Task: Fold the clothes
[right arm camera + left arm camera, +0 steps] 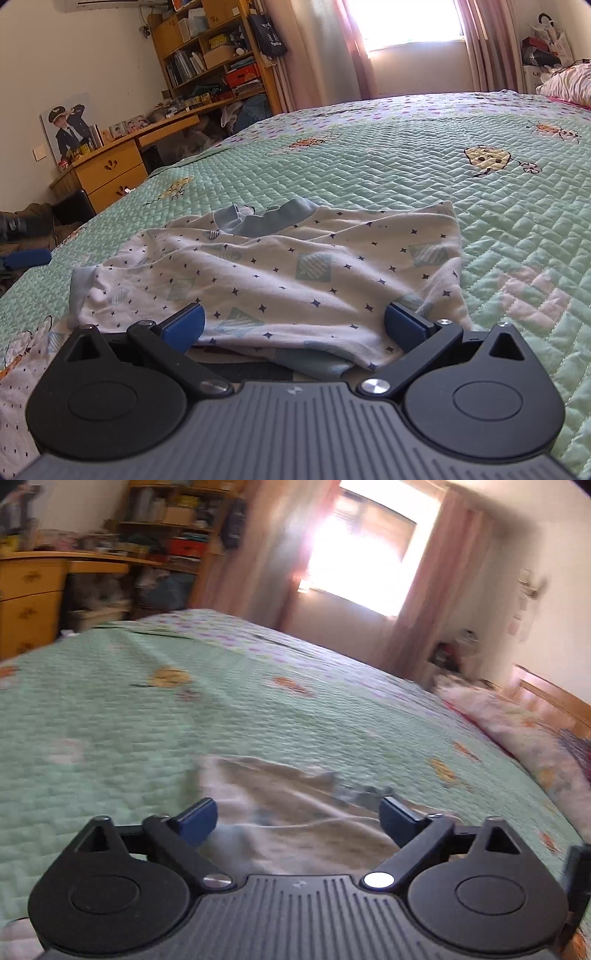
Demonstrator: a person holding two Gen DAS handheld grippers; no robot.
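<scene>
A white top (277,266) with small dark stars, pale green squares and a light blue collar lies rumpled on the green quilted bedspread (406,155). My right gripper (295,325) is open just over its near hem, blue pads (184,326) wide apart and cloth lying between them. In the blurred left wrist view the same garment (280,775) shows as a pale, creased patch on the bedspread (147,720). My left gripper (297,819) hovers over it, open wide, and nothing is pinched between its blue pads (197,819).
A yellow wooden desk with drawers (110,173) and a full bookshelf (218,59) stand beyond the bed's left side. A bright window with pink curtains (410,22) is behind the bed. Pillows (517,716) lie at the wooden headboard on the right.
</scene>
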